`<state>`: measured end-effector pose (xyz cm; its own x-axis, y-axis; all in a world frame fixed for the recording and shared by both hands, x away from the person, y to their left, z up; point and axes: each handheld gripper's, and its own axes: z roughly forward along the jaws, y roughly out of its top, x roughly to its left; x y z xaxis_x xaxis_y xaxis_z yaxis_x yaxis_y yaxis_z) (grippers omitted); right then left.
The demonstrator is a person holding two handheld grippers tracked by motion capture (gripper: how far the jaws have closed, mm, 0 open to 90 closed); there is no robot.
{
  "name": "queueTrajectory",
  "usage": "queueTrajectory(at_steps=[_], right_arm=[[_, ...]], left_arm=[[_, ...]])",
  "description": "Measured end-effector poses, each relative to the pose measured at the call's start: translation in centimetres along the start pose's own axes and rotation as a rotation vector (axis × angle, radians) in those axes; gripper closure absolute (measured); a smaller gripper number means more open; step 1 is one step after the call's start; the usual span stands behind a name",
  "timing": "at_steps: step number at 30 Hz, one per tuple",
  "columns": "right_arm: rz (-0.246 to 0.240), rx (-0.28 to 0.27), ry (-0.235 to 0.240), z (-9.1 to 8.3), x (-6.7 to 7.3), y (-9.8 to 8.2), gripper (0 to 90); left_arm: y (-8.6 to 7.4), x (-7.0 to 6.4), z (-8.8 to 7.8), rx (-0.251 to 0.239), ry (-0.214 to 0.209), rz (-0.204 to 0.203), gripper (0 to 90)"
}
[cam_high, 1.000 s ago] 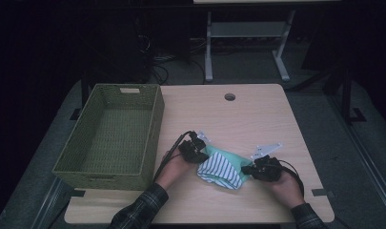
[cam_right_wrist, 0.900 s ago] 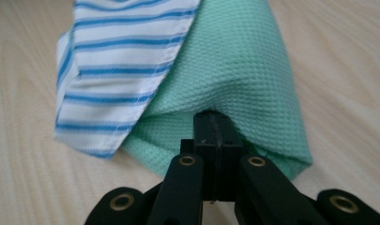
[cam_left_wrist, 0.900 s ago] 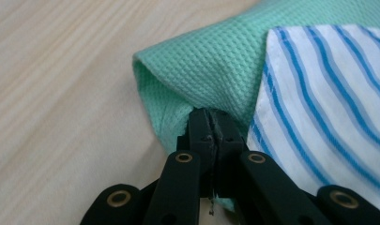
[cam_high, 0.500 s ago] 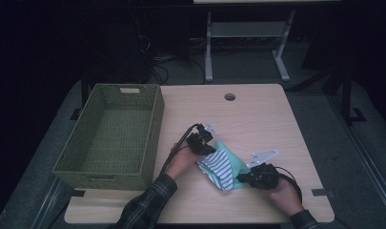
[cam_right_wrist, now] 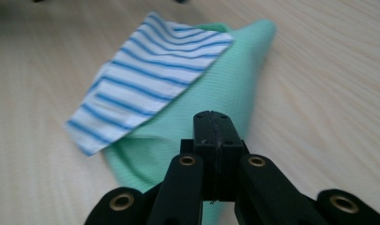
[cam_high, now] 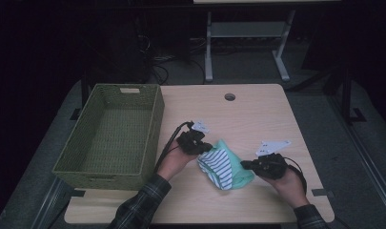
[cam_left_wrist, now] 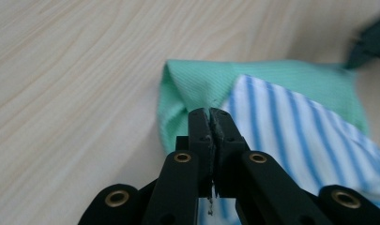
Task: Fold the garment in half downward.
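A person at a pale wooden worktop (cam_high: 257, 114) held a folded cloth (cam_high: 224, 164), mint green with a blue-and-white striped face, between two hand-held tools. The left tool (cam_high: 196, 144) had its jaws pinched together on the green edge of the cloth at its upper left end, as the left gripper view showed (cam_left_wrist: 210, 117). The right tool (cam_high: 250, 164) gripped the opposite green edge, jaws pressed tight on the fabric (cam_right_wrist: 215, 123). The cloth (cam_right_wrist: 178, 84) hung between the two tools near the front of the worktop, right of a woven green basket (cam_high: 109, 138) that stood at the left side.
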<state>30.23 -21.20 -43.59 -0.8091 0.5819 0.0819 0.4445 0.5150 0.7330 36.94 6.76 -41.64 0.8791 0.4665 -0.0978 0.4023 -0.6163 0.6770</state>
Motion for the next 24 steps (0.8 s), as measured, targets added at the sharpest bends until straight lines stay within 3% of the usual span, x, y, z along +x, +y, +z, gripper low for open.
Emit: queueTrajectory(at_steps=[6, 11, 14, 16, 20, 24], right_arm=[[0.034, 0.013, -0.032, 1.0, -2.3, 0.0, 89.9], [0.052, 0.03, -0.032, 2.3, -3.3, 0.1, 89.8], [0.054, 0.043, -0.021, 3.0, -3.3, 0.0, 89.9], [0.047, 0.06, -0.017, 3.3, -2.9, -0.2, 89.8], [0.03, 0.07, -0.007, 3.2, -2.3, -0.5, 89.8], [0.026, 0.075, 0.001, 2.8, -1.7, -0.9, 89.8]], left_arm=[[-1.7, -2.2, -1.9, -0.001, -0.04, 0.007, 88.0], [-3.3, -3.9, -1.6, 0.036, -0.069, 0.017, 88.0], [-4.0, -4.4, -0.6, 0.075, -0.09, 0.012, 87.9], [-4.1, -4.4, -0.1, 0.104, -0.082, 0.032, 87.9], [-4.1, -4.2, 0.4, 0.094, -0.066, 0.022, 87.9], [-4.0, -3.5, 0.6, 0.107, -0.035, 0.038, 87.9]])
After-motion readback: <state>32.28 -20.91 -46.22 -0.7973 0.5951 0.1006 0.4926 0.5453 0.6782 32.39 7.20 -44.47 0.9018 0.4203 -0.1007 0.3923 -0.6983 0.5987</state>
